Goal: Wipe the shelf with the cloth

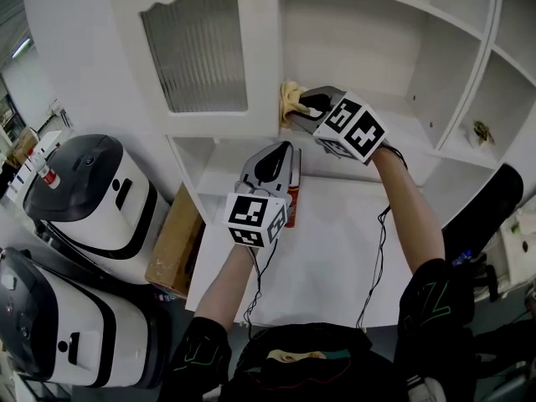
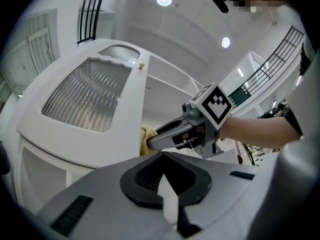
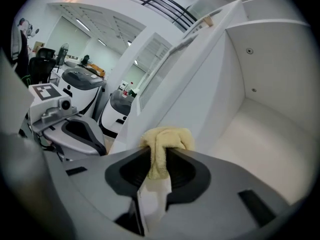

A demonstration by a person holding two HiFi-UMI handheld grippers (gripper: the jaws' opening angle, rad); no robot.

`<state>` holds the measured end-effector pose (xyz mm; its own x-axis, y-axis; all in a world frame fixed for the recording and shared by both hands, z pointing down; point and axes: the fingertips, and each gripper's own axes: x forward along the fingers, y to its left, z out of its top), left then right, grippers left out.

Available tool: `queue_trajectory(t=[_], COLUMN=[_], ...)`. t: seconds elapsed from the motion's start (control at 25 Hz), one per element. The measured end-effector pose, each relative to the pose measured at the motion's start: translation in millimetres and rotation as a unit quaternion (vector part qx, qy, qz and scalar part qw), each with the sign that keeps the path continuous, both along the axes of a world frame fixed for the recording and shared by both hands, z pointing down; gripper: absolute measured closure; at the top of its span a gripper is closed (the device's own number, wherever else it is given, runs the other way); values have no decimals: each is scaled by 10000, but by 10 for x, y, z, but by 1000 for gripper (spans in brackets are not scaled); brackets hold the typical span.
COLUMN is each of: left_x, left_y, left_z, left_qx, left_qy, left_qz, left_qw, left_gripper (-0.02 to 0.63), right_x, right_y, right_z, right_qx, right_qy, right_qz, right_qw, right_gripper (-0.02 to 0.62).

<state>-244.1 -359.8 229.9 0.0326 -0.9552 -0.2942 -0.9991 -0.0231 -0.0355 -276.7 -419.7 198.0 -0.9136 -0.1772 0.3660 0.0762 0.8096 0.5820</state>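
Observation:
A yellow cloth (image 1: pixel 291 99) (image 3: pixel 165 140) (image 2: pixel 147 138) is bunched at the left end of the white shelf (image 1: pixel 402 128) (image 3: pixel 260 139), against the partition wall. My right gripper (image 1: pixel 298 107) (image 3: pixel 160 153) (image 2: pixel 153 143) is shut on the cloth, which spills out over its tips. My left gripper (image 1: pixel 287 147) (image 2: pixel 162 156) hangs lower, in front of the cabinet below the shelf edge. It is shut with nothing between its tips, and it also shows in the right gripper view (image 3: pixel 100 145).
A cabinet door with ribbed glass (image 1: pixel 197 53) (image 2: pixel 85 94) stands left of the shelf. A white table (image 1: pixel 335 258) lies below, with a red item (image 1: pixel 293 203) under my left gripper. Two white machines (image 1: pixel 92 191) (image 1: pixel 59 325) and a cardboard box (image 1: pixel 172 241) stand left.

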Motion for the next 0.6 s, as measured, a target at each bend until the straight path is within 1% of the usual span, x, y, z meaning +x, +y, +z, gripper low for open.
queue_trajectory(t=[0.24,0.4,0.6], left_x=[91,166,239], left_y=[-87,-132,-158], left_z=[159,226,322], left_qx=[-119,-169,-258], left_qy=[142,228,243], left_qz=[151,299,373], left_qw=[9997,9991,9987], left_gripper=[606,606,606], right_x=[87,161,319], right_y=[176,317,518], right_z=[60,159,125], right_qx=[-134,-177,-371], right_qy=[3,87,-151], right_qz=[-229,-434,-785], right_qw=[9996,9989,9961], right_gripper=[494,494,494])
